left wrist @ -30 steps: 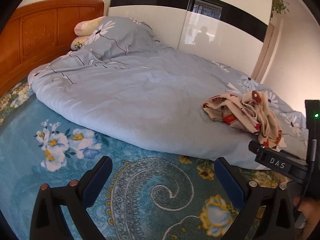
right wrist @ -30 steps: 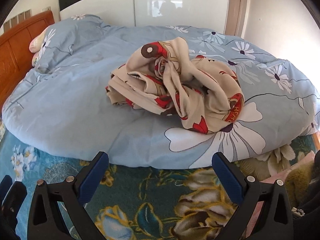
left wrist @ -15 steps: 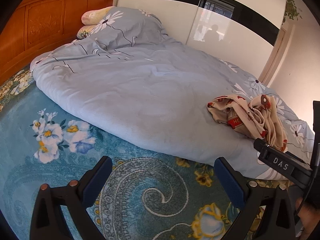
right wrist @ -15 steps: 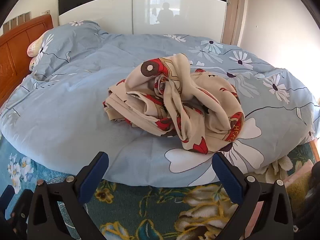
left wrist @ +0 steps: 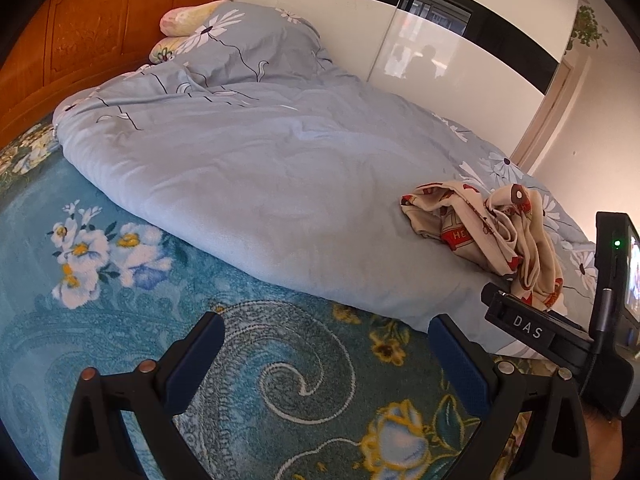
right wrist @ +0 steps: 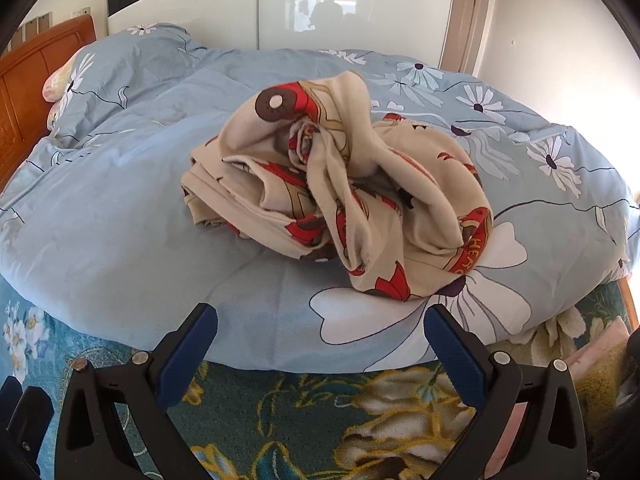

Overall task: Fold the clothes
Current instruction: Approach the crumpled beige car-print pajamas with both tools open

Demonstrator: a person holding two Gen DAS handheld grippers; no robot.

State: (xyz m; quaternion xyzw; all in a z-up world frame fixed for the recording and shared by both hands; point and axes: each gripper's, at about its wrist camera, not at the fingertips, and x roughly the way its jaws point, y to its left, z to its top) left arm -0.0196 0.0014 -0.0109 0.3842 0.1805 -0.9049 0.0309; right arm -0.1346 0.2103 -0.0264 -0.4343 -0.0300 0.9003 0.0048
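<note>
Right now the crumpled cream-and-red garment (right wrist: 336,188) sits on the duvet (right wrist: 120,240) near the bed's foot edge, straight ahead of the right hand-held gripper (right wrist: 320,344), nearer than the left hand-held gripper (left wrist: 326,344); both spread wide, empty.

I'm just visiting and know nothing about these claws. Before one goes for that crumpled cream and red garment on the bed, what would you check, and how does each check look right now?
1. Right claw open and empty: ok.
2. Left claw open and empty: ok.
3. Garment in plain sight of the right claw: ok, it lies bunched on the blue duvet, straight ahead.
4. Left claw aimed at the garment: not ok, the garment sits far right in its view.
5. A clean edge or corner to grab: cannot tell, the folds hide the hems.
6. Nothing lying on the garment: ok.
</note>
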